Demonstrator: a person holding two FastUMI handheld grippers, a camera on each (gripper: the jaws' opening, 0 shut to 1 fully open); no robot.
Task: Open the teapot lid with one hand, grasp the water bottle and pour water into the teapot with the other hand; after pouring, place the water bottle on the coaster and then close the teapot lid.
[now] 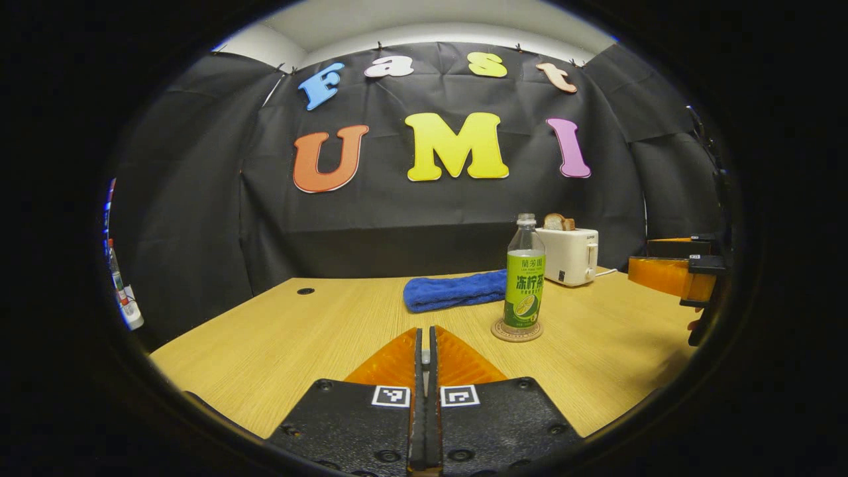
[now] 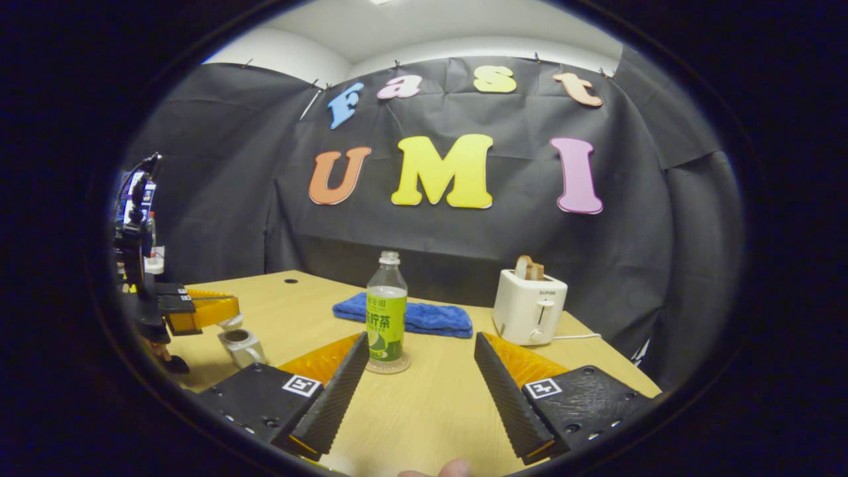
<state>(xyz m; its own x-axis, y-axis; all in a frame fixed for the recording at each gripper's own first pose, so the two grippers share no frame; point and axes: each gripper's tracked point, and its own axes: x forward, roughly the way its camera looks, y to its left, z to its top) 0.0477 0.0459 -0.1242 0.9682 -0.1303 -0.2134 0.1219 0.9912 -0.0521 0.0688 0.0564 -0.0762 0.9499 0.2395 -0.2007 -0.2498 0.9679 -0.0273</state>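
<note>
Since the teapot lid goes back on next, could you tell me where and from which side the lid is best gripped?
Hard to judge: in the right gripper view the lid is a small pale shape by the left gripper, above the open teapot, and contact cannot be told. If regripping, I would probably pinch its top from above, keeping it level.

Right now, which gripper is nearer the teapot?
Left. The left gripper is just above the teapot; the right gripper is farther off, open toward the water bottle.

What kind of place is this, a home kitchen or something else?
Probably a staged recording booth, not a kitchen: black cloth wall, one wooden table, and a toaster set out as a prop.
</note>
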